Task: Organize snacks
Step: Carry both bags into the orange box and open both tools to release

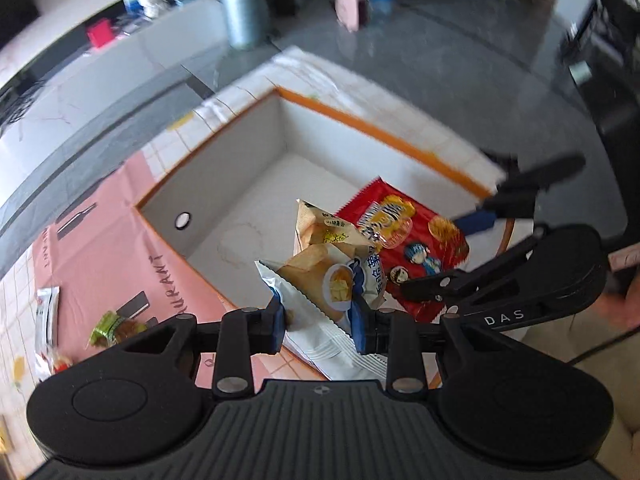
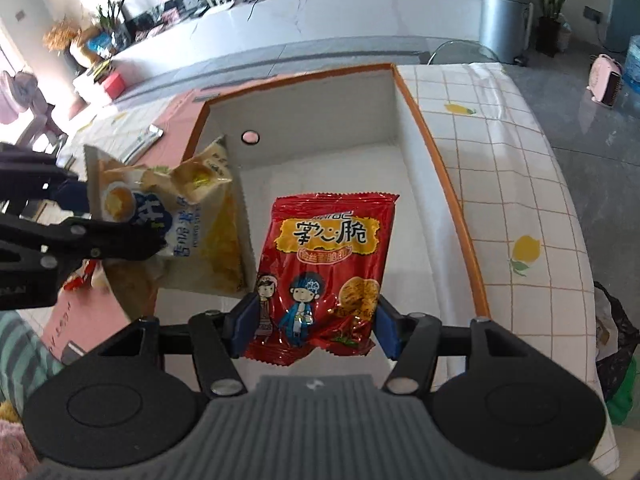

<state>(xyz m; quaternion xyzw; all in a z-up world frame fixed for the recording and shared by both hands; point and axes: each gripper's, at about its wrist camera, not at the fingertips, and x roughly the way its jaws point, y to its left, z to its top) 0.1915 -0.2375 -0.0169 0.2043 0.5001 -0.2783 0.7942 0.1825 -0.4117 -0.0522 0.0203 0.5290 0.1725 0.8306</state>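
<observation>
My left gripper (image 1: 318,322) is shut on a white and blue chip bag (image 1: 320,280) and holds it over the near edge of an open white box with an orange rim (image 1: 384,128). A yellow-tan snack bag (image 1: 320,228) hangs with it. My right gripper (image 2: 310,330) is shut on a red snack bag (image 2: 324,264) held over the same box (image 2: 440,168). The red bag shows in the left wrist view (image 1: 404,240) beside the right gripper (image 1: 492,208). The left gripper (image 2: 76,220) with its chip bag (image 2: 168,208) shows at the left of the right wrist view.
The box stands on a table with a checked cloth (image 2: 500,152) and a pink mat (image 1: 108,232). Loose snack packets (image 1: 112,326) lie on the cloth at left. A metal bin (image 2: 504,20) and a pink heater (image 2: 606,80) stand on the floor beyond.
</observation>
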